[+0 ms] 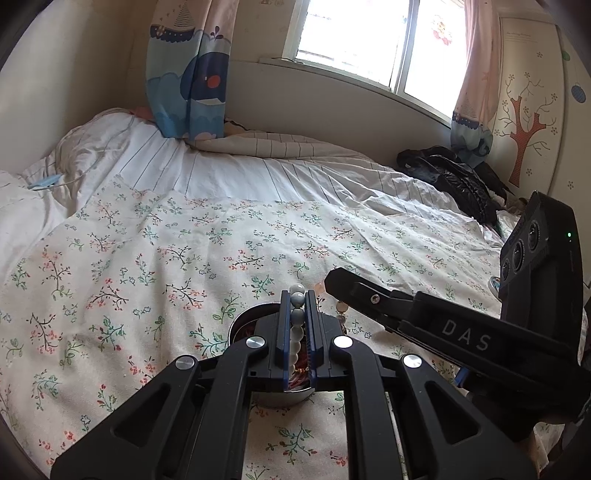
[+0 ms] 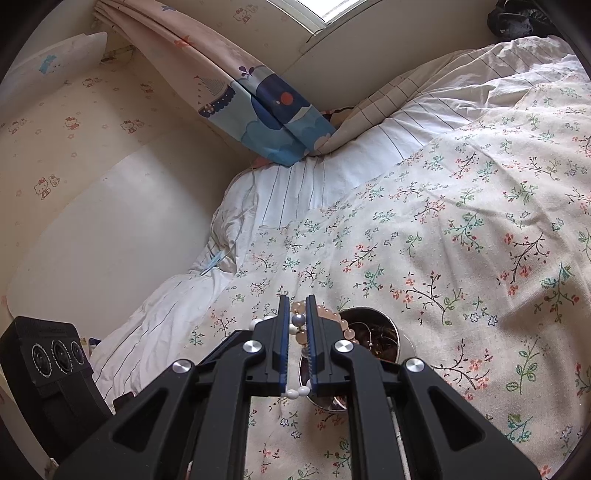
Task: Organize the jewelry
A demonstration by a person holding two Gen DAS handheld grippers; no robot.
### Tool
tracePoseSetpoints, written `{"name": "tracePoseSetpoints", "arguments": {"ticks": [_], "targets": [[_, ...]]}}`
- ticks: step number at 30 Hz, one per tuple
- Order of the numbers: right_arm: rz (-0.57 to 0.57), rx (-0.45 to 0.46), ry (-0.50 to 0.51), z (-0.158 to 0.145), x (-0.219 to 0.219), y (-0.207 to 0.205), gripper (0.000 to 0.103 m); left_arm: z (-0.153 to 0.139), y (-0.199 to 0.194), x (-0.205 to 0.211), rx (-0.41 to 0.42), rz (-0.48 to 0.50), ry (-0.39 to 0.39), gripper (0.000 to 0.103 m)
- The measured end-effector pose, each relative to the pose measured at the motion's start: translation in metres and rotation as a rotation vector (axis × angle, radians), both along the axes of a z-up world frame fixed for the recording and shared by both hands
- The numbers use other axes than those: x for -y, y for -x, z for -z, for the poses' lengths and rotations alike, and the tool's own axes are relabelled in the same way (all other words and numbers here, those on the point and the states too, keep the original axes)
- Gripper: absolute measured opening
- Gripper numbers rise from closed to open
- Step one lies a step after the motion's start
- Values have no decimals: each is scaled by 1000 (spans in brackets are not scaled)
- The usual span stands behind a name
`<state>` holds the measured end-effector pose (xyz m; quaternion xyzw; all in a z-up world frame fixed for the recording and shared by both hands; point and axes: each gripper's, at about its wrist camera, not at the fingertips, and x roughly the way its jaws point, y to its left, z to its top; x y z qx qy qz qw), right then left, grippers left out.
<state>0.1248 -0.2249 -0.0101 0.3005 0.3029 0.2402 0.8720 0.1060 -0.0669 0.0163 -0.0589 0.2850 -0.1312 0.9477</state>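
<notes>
Left gripper (image 1: 297, 295): jaws narrow, pinching a white-and-grey bead strand (image 1: 297, 317) that runs along the gap between them. Right gripper (image 2: 295, 301): jaws narrow, pinching a pink bead bracelet (image 2: 334, 319), with grey and white beads also in the gap. Below both jaws: a round metal tin (image 2: 388, 325) holding tangled jewelry, on the bed (image 2: 461, 240). Beyond the jaws: floral sheet, then striped white quilt (image 1: 236, 173). Farthest: curtain (image 1: 188, 74), window (image 1: 362, 33).

Floral sheet (image 1: 221, 240) over the bed, striped duvet (image 1: 240, 173) far, whale curtain (image 1: 188, 74) far left, black jacket (image 1: 450, 177) far right.
</notes>
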Motion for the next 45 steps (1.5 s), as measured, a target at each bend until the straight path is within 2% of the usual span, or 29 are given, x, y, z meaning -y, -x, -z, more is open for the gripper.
{"name": "tracePoseSetpoints", "arguments": {"ticks": [14, 20, 31, 32, 34, 36, 37, 39, 40, 42, 44, 45], "targets": [[8, -6, -3, 4, 2, -7, 10, 3, -6, 3, -14, 3, 3, 7], [17, -3, -11, 3, 7, -6, 10, 11, -14, 6, -57, 14, 7, 7], [20, -2, -15, 2, 9, -7, 10, 11, -19, 3, -68, -8, 12, 8], [20, -3, -14, 2, 9, -7, 10, 10, -20, 2, -67, -12, 11, 12], [20, -5, -13, 2, 9, -6, 10, 10, -19, 1, -65, -26, 7, 26], [19, -9, -8, 1, 9, -7, 10, 7, -18, -2, -50, -51, 0, 57], [21, -10, -8, 1, 9, -7, 10, 5, -16, -3, -38, -64, -5, 60], [30, -14, -1, 0, 10, -6, 13, 2, -14, -5, -24, -78, -21, 75], [40, -17, 7, 0, 10, -5, 16, 2, -13, -6, -20, -88, -29, 79], [73, -16, 36, 0, 12, -1, 36, 1, -10, -9, -19, -112, -47, 86], [95, -25, 82, 0, 13, 5, 41, 2, -6, -13, -31, -135, -69, 90], [107, -35, 113, 0, 13, 9, 48, 3, -4, -17, -44, -144, -76, 92]]}}
